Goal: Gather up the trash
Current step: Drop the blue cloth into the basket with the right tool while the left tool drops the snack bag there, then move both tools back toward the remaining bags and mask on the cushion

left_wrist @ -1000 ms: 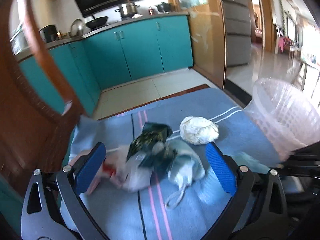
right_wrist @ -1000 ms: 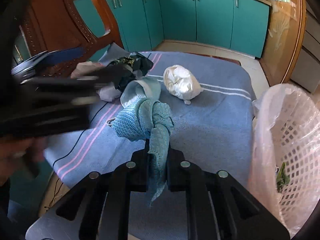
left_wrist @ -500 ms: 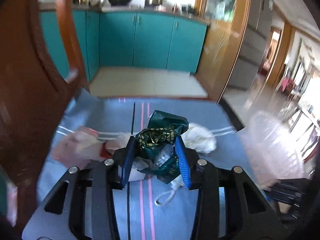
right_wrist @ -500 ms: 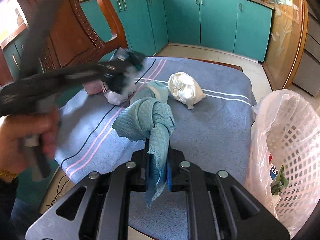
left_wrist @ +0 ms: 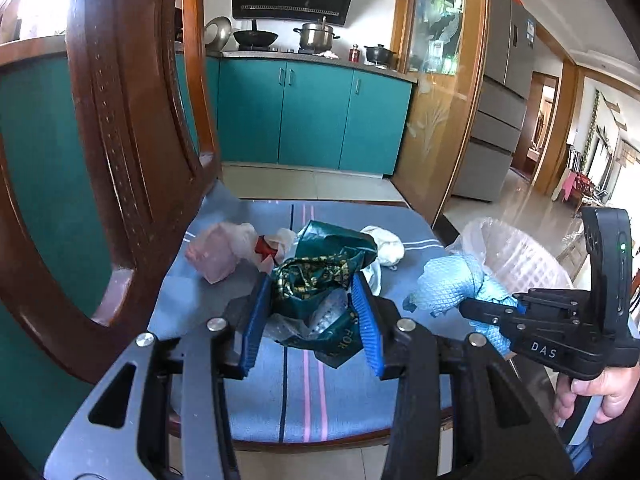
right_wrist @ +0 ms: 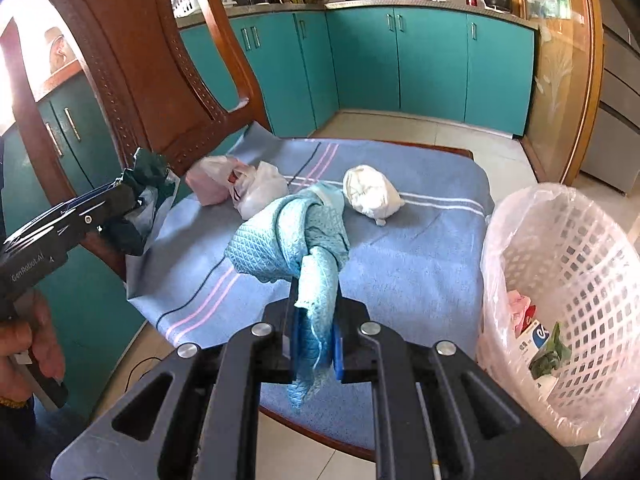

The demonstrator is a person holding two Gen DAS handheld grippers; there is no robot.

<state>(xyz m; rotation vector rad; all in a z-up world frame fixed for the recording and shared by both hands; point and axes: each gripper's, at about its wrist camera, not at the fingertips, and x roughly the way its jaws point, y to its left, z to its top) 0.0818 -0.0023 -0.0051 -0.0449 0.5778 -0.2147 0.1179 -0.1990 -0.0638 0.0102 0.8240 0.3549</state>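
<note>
My left gripper [left_wrist: 311,285] is shut on a crumpled dark green wrapper [left_wrist: 326,258] with gold print, lifted off the chair seat [left_wrist: 304,392]. In the right wrist view the left gripper [right_wrist: 120,200] hangs at the left, beside the seat's edge, with the green wrapper [right_wrist: 146,174] in it. My right gripper [right_wrist: 317,294] is shut on a light blue waffle cloth [right_wrist: 280,236], held above the seat. The cloth [left_wrist: 448,285] and right gripper [left_wrist: 480,306] also show at the right of the left wrist view. A white lattice bin [right_wrist: 592,280] with a clear liner stands at the right.
On the blue striped seat lie a white crumpled wad [right_wrist: 370,194], a pink bag [right_wrist: 208,184] and a white plastic bag [right_wrist: 262,192]. The carved wooden chair back [right_wrist: 132,80] rises at the left. Some trash lies inside the bin. Teal cabinets line the far wall.
My left gripper shut on the green wrapper and carried it up and off to the left of the seat. My right gripper rose a little with the cloth.
</note>
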